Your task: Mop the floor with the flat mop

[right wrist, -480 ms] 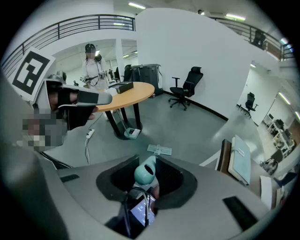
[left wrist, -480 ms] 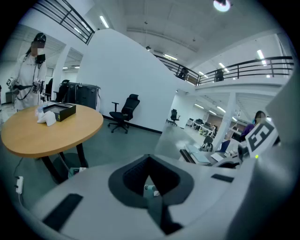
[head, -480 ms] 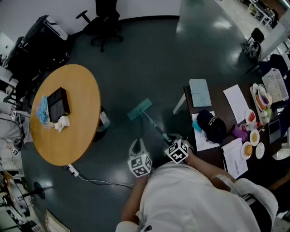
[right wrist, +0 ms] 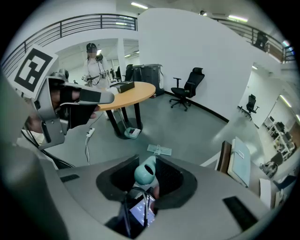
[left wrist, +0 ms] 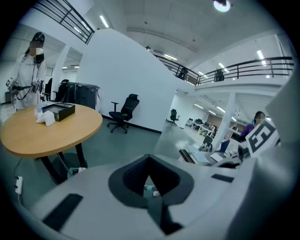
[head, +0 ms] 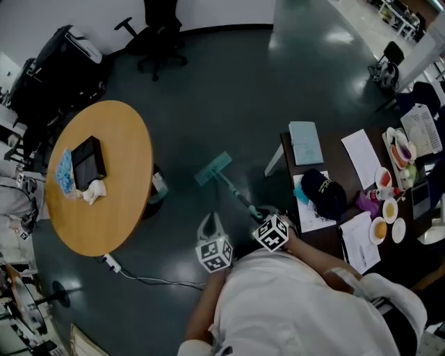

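On the dark floor (head: 229, 97) near the round counter (head: 118, 181), flat mop (head: 213, 167) head rests flat, teal handle pinched in right claw (right wrist: 146, 177); left claw (left wrist: 151, 186) pressed together, empty, alongside.

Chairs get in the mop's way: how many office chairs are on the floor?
2: one chair by the back wall, a second chair at upper right. More may be hidden.
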Demonstrator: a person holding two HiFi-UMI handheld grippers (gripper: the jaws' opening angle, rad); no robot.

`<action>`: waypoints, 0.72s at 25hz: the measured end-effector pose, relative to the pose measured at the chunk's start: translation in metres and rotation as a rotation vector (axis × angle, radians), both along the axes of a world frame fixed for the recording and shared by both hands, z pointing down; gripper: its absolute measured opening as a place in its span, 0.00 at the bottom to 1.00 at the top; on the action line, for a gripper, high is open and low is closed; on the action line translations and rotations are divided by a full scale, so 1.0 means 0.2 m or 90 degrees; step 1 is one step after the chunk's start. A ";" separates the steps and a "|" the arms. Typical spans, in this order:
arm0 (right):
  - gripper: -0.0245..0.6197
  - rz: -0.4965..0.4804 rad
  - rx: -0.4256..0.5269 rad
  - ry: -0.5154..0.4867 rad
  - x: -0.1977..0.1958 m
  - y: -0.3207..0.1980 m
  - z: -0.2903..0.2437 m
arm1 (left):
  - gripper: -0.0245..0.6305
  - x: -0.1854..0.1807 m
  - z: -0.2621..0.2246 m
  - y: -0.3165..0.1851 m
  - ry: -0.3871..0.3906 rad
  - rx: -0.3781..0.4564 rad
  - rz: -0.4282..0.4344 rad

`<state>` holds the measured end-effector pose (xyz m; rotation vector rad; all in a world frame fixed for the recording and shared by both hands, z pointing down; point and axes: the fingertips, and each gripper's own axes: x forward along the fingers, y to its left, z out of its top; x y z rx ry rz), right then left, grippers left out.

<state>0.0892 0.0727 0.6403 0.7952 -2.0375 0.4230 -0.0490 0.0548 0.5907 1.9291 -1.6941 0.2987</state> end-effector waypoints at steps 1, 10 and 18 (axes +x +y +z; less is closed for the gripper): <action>0.22 -0.003 0.001 0.000 0.00 0.00 0.00 | 0.04 0.00 0.00 0.00 0.000 0.000 -0.001; 0.22 -0.023 0.005 -0.007 0.03 -0.01 0.03 | 0.04 -0.05 -0.05 -0.04 -0.013 0.024 -0.020; 0.22 -0.070 0.032 -0.010 -0.16 -0.22 0.17 | 0.04 -0.18 -0.04 -0.15 -0.020 0.030 -0.063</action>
